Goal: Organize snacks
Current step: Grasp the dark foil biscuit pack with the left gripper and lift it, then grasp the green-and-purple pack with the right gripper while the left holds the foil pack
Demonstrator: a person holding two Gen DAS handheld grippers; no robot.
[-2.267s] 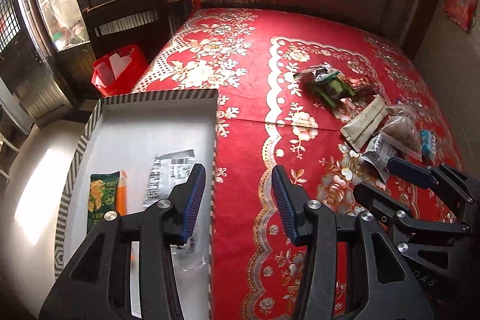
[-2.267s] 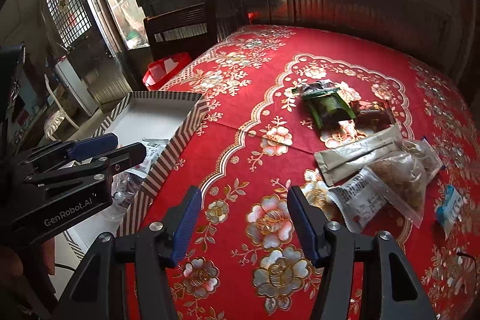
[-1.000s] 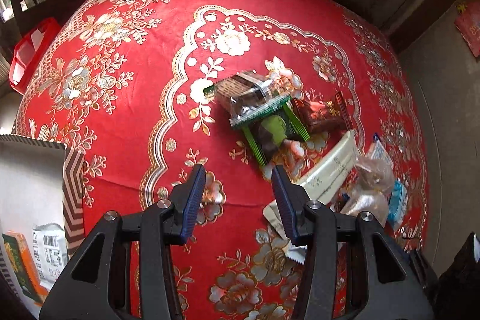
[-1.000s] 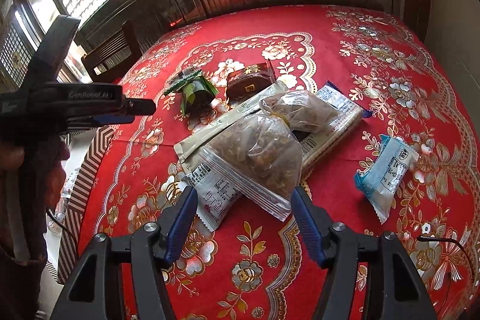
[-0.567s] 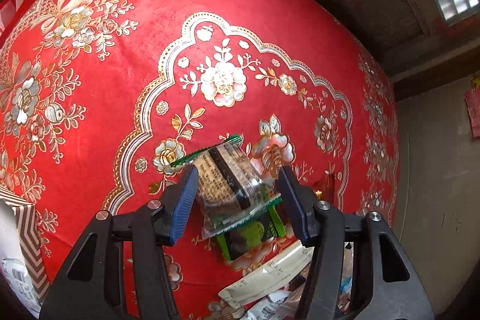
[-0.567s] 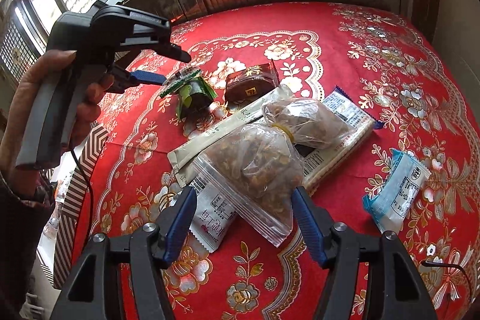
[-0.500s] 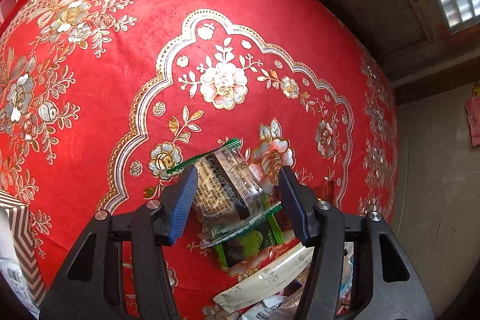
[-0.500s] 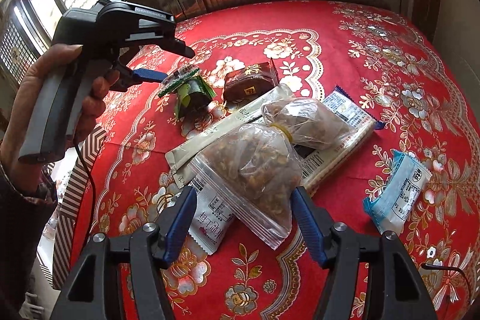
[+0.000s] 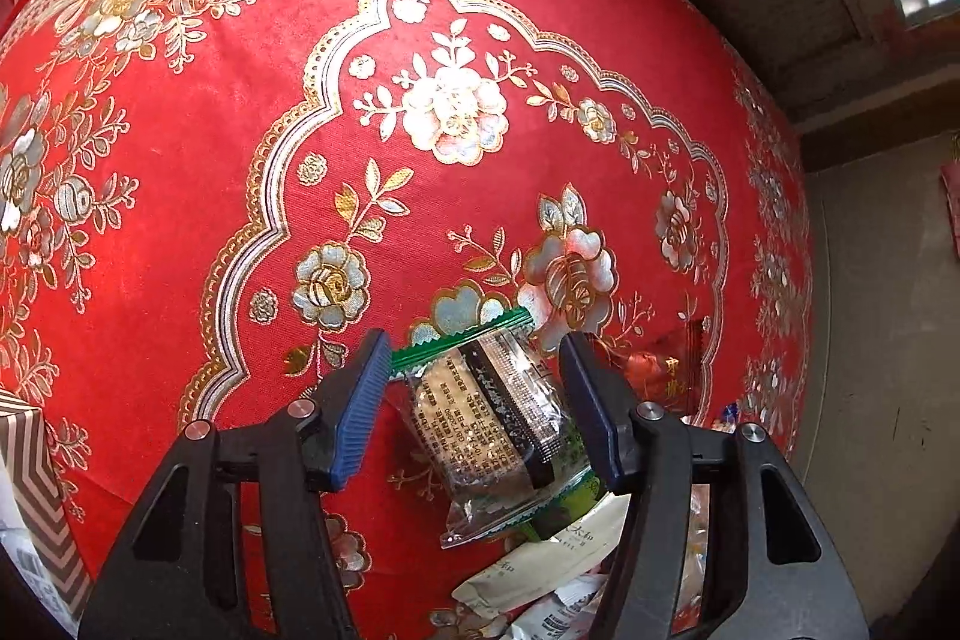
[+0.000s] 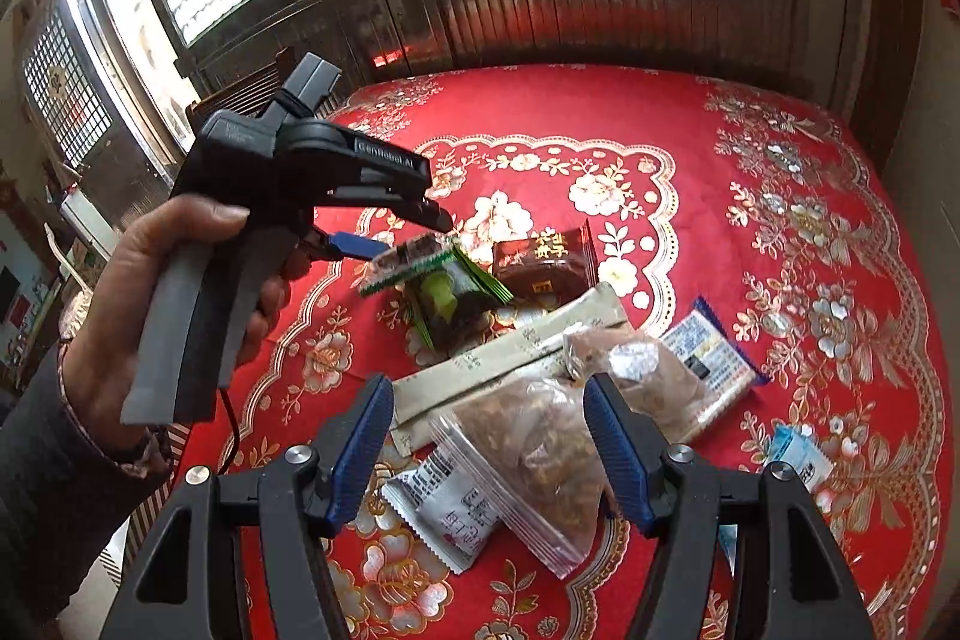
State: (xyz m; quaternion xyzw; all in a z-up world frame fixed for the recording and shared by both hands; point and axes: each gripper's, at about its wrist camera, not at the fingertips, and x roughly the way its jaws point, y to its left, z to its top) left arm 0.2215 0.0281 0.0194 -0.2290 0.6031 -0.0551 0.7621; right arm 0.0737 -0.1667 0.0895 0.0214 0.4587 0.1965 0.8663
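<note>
A clear snack packet with a green edge (image 9: pixel 492 418) lies at the far end of a pile of snacks on the red flowered tablecloth (image 9: pixel 240 100). My left gripper (image 9: pixel 474 394) is open with its blue pads on either side of this packet; it also shows in the right wrist view (image 10: pixel 396 232) at the packet (image 10: pixel 408 262). My right gripper (image 10: pixel 489 445) is open and straddles a clear bag of brown snacks (image 10: pixel 540 448).
The pile holds a green packet (image 10: pixel 450 304), a dark brown packet (image 10: pixel 543 262), a long beige pouch (image 10: pixel 516 346), a white packet (image 10: pixel 444 514), a blue-white packet (image 10: pixel 708 352) and a light blue packet (image 10: pixel 798 460). A striped box edge (image 9: pixel 36 484) lies at the left.
My left gripper left the striped box, crossed the table and came down around the clear green-edged packet. My right gripper moved over the snack pile to the clear bag.
</note>
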